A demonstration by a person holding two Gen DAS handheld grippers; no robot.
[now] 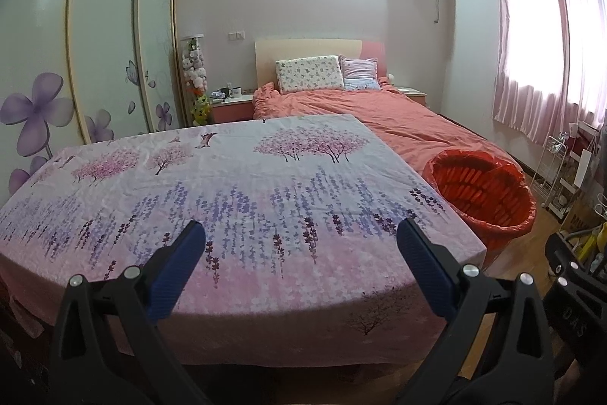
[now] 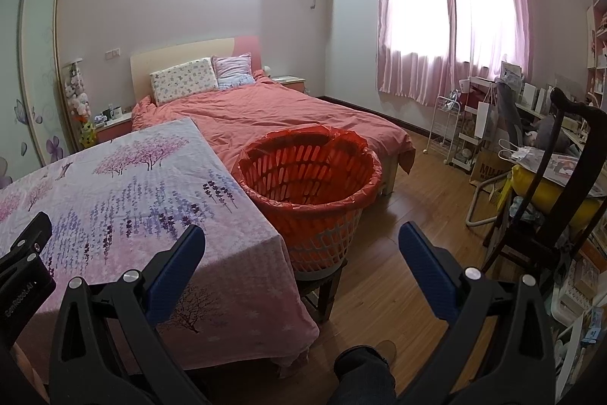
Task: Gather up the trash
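A basket lined with a red bag (image 2: 311,185) stands on a small stool at the right side of a table covered with a pink and purple flowered cloth (image 1: 227,185). It also shows in the left wrist view (image 1: 481,200). No trash shows on the cloth. My left gripper (image 1: 299,245) is open and empty above the table's near edge. My right gripper (image 2: 301,247) is open and empty, in front of the basket above the table's corner and the floor. The left gripper's body shows at the left edge of the right wrist view (image 2: 22,264).
A bed with a salmon cover (image 2: 265,116) lies behind the table and basket. A dark wooden chair (image 2: 550,185), a rack and a cluttered desk stand at the right. A wardrobe with flower doors (image 1: 106,55) is on the left. The floor is wood (image 2: 409,215).
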